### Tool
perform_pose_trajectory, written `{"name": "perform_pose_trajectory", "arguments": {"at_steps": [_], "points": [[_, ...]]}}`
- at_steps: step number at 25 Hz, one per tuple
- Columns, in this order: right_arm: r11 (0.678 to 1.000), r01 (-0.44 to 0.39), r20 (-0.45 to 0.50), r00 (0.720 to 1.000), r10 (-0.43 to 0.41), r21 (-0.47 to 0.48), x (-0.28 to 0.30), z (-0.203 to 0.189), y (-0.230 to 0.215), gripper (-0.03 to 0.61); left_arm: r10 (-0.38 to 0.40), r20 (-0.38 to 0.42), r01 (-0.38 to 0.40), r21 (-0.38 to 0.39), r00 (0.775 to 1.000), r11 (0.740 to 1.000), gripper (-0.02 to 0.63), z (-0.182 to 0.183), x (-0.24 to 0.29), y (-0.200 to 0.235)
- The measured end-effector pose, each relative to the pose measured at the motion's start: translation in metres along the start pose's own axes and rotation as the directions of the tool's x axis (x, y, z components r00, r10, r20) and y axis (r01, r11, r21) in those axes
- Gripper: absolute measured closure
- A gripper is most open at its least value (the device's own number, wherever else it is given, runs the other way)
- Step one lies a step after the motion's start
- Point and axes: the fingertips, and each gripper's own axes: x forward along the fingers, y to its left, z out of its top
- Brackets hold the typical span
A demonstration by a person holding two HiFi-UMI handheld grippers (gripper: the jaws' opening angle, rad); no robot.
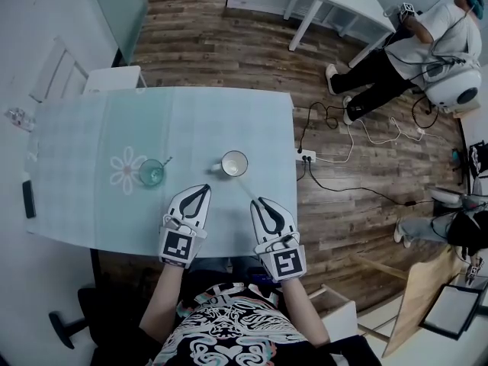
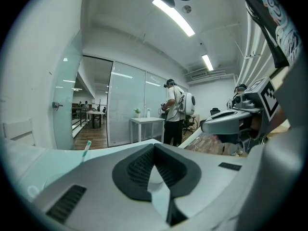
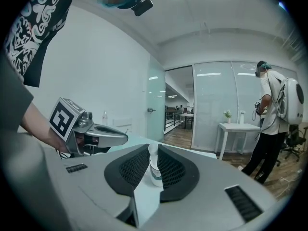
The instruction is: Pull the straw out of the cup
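The round white cup [image 1: 234,163] sits toward the right edge of the checked table [image 1: 91,128]. Its thin white straw [image 1: 249,187] leans out to the right gripper [image 1: 261,201], whose jaws pinch its tip. The left gripper [image 1: 204,189] has its jaws together and holds nothing.

Bright, even light from ceiling strip lamps [image 2: 174,16]; soft shadows, strong fisheye bend w/ dark corners; near hand-held gripper bodies blurred.
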Motion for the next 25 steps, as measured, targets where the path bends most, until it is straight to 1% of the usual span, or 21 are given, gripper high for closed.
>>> {"name": "perform_pose_trajectory", "arguments": {"at_steps": [4, 7, 11, 16, 18, 22, 25], "points": [[0.998, -0.001, 0.049, 0.999, -0.002, 0.059, 0.0, 0.013, -0.003, 0.514, 0.021, 0.014, -0.021, -0.02, 1.0, 1.0, 0.595, 0.005, -0.004, 0.008], [0.996, -0.015, 0.09, 0.996, 0.008, 0.084, -0.001, 0.024, -0.006, 0.514, 0.043, 0.017, -0.043, -0.024, 0.999, 0.999, 0.595, 0.01, -0.006, 0.011], [0.99, -0.056, 0.123, 0.992, 0.04, 0.132, 0.002, 0.036, -0.01, 0.514, 0.08, 0.024, -0.079, -0.013, 0.997, 0.997, 0.595, 0.015, -0.004, 0.017], [0.977, -0.13, 0.154, 0.983, 0.104, 0.171, 0.0, 0.047, -0.01, 0.514, 0.117, 0.033, -0.117, -0.017, 0.993, 0.993, 0.595, 0.022, -0.009, 0.017], [0.973, -0.149, 0.163, 0.979, 0.12, 0.178, -0.002, 0.049, -0.011, 0.514, 0.125, 0.036, -0.125, -0.017, 0.991, 0.992, 0.596, 0.024, -0.01, 0.014], [0.968, -0.169, 0.168, 0.976, 0.138, 0.187, -0.002, 0.047, -0.014, 0.514, 0.128, 0.019, -0.128, -0.013, 0.992, 0.992, 0.596, 0.019, -0.007, 0.007], [0.955, -0.204, 0.158, 0.972, 0.172, 0.215, -0.003, 0.039, -0.012, 0.514, 0.132, 0.016, -0.132, -0.018, 0.991, 0.991, 0.595, 0.015, -0.006, 0.002]]}}
